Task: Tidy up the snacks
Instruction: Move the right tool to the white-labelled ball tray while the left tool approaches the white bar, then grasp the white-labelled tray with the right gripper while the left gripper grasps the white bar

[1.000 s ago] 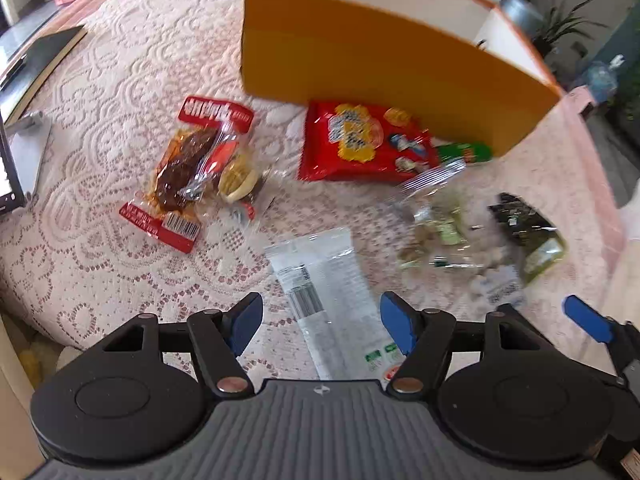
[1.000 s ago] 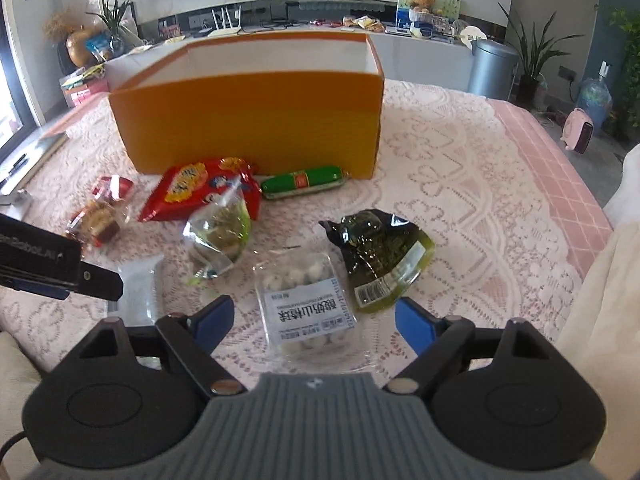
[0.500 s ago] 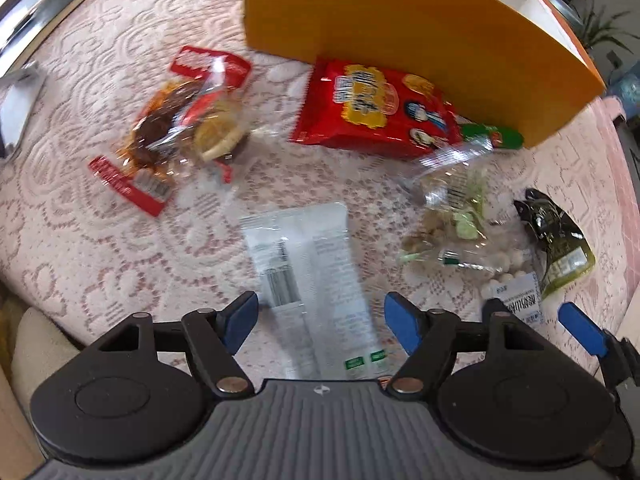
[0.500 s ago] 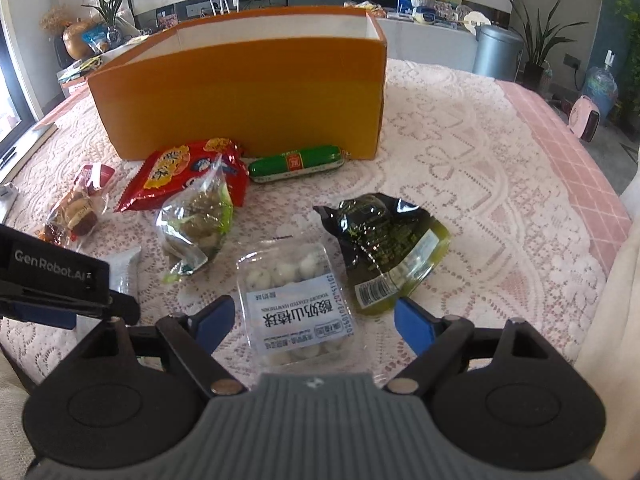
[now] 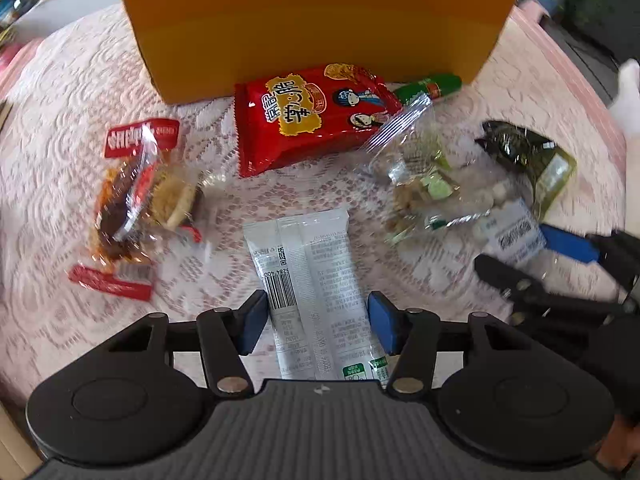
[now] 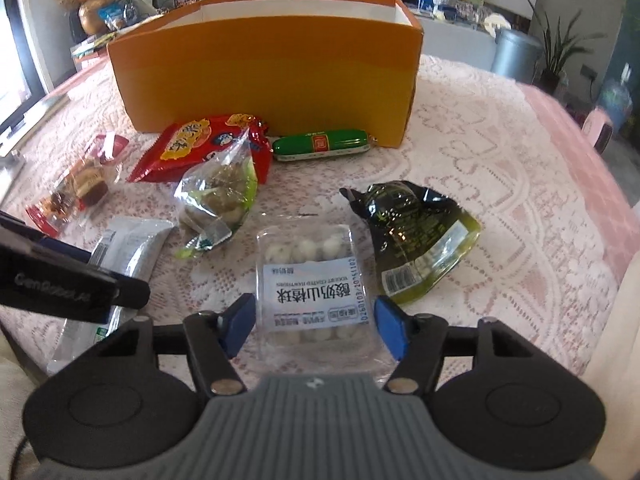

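An open orange box (image 5: 316,28) (image 6: 264,64) stands at the back of the lace-covered table. Snacks lie in front of it. My left gripper (image 5: 318,326) is open, its blue pads on either side of a grey-white packet (image 5: 312,280) that lies flat. My right gripper (image 6: 314,326) is open, its pads on either side of a clear tub of white balls with a label (image 6: 312,280). A red chip bag (image 5: 312,114), a green sausage (image 6: 320,144), a clear bag of green and brown bits (image 6: 218,196), a dark green pouch (image 6: 416,232) and a red-ended meat snack (image 5: 132,200) lie around.
The right gripper's finger (image 5: 568,242) shows at the right of the left wrist view. The left gripper's arm (image 6: 68,284) crosses the left of the right wrist view. The table's edge drops off on the right, with a grey bin (image 6: 516,52) and plants beyond.
Both grippers have moved forward and down over their packets. The left pads have narrowed around the grey-white packet. The right pads have closed in beside the labelled tub.
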The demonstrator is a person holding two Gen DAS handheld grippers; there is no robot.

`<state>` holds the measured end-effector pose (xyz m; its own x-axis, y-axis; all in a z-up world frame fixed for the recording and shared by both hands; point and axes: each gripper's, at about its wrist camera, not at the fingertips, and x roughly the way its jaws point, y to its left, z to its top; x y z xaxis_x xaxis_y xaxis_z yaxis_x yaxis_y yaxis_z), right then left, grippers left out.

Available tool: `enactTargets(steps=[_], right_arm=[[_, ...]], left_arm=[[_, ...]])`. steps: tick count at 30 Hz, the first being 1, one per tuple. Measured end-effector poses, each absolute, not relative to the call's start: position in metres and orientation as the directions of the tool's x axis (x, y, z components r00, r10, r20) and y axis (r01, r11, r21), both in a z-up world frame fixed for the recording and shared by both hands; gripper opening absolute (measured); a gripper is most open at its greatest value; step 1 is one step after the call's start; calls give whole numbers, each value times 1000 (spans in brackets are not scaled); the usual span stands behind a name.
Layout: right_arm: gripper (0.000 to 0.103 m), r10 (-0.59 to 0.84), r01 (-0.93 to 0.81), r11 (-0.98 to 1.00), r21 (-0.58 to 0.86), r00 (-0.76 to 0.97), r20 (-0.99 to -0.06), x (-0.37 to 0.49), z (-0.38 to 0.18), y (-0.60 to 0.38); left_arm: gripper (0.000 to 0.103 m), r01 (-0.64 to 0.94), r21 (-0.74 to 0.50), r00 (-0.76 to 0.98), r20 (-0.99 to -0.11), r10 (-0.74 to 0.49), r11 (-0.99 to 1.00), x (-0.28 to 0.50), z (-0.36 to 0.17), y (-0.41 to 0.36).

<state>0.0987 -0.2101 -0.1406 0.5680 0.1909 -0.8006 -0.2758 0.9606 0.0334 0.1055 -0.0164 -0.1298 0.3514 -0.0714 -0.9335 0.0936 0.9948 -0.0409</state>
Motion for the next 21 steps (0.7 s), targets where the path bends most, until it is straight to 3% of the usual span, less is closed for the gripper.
enactTargets(steps=[3,6,14,21], right_arm=[[62,237,-259,960,108,545,-805,98,-138,-216],[62,283,-266,950,162,521,-806,96,-138,-217],[73,236,-247,963,110,569,-788,98,-138,-210],[72,192,-262,964,38,596,-780,107,-142,-198]], left_arm=[[62,169,29,345,-938,-32,985,103,-127,-12],[70,205,68,337,-941,-5,976,101,-126,-7],[80,1,-27,323,-946,-26,1000,94,-132,9],[77,-17,-9,359,-933,-2,1000,91,-136,3]])
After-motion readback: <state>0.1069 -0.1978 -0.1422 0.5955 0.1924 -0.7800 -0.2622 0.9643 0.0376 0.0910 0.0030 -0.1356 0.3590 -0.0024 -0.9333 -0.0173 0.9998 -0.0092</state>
